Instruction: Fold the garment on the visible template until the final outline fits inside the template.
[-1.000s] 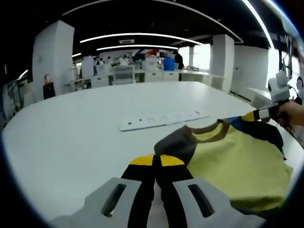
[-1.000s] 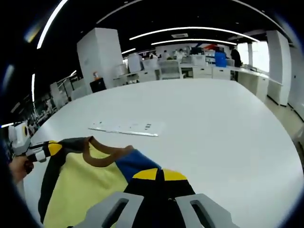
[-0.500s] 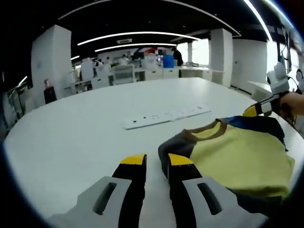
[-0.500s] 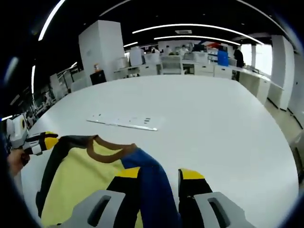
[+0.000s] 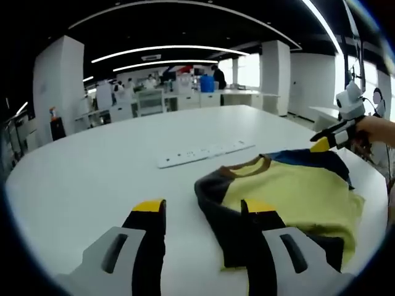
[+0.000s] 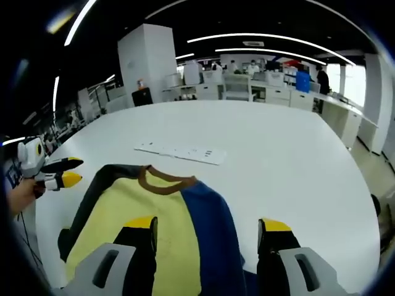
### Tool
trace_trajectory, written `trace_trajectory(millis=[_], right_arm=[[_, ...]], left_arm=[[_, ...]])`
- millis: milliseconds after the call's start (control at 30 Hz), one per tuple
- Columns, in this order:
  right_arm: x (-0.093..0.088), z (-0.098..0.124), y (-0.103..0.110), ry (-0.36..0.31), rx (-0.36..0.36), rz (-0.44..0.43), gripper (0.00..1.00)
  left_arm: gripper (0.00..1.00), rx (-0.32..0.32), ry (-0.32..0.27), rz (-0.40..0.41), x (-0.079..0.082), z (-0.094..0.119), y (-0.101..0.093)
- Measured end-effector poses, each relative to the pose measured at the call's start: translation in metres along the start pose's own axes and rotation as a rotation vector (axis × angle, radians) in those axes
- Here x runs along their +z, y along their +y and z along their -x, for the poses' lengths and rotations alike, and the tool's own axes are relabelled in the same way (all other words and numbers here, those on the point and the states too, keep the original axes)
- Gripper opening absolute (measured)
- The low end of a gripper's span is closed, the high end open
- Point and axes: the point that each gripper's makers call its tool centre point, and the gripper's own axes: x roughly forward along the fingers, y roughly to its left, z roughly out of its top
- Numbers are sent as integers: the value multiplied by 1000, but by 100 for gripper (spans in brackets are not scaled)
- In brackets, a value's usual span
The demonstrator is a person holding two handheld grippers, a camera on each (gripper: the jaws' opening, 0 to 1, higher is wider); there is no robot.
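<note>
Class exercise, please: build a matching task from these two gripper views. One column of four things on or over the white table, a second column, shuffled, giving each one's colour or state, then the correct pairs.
Things
1. garment's neckband
2. garment's front panel
3. power strip
4. left claw

Colour or state
A. open, jaws spread apart
B. brown
C. white, lying flat beyond the garment
D. pale yellow

Pairs: 1-B, 2-D, 3-C, 4-A
</note>
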Motion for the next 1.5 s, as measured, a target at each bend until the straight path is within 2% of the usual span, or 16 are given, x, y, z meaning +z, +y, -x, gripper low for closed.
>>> trace_trajectory(millis=[267, 500, 633, 867, 1100, 1200, 1333, 1500], right_arm=[[-15, 33, 0, -2, 0, 6, 68], [-43, 60, -6, 32, -38, -12, 70], [-57, 71, -9, 45, -56, -27, 69], [-78, 90, -20, 53, -108, -66, 66], [-101, 97, -20, 71, -130, -95, 65], [-111, 99, -21, 75, -151, -136, 63], [-121, 100, -21, 79, -170, -151, 57], [-136, 101, -25, 88, -228, -154, 53]], left_arm=[[52, -44, 26, -23, -17, 30, -7], [50, -77, 26, -3, -29, 53, -18], [49, -96, 47, -40, -38, 65, -26], [42, -126, 64, -33, -54, 82, -37], [37, -147, 74, -38, -66, 91, -48], [36, -153, 85, -25, -75, 94, -51], [34, -154, 107, -18, -85, 96, -53], [30, -154, 134, -10, -97, 96, -55]])
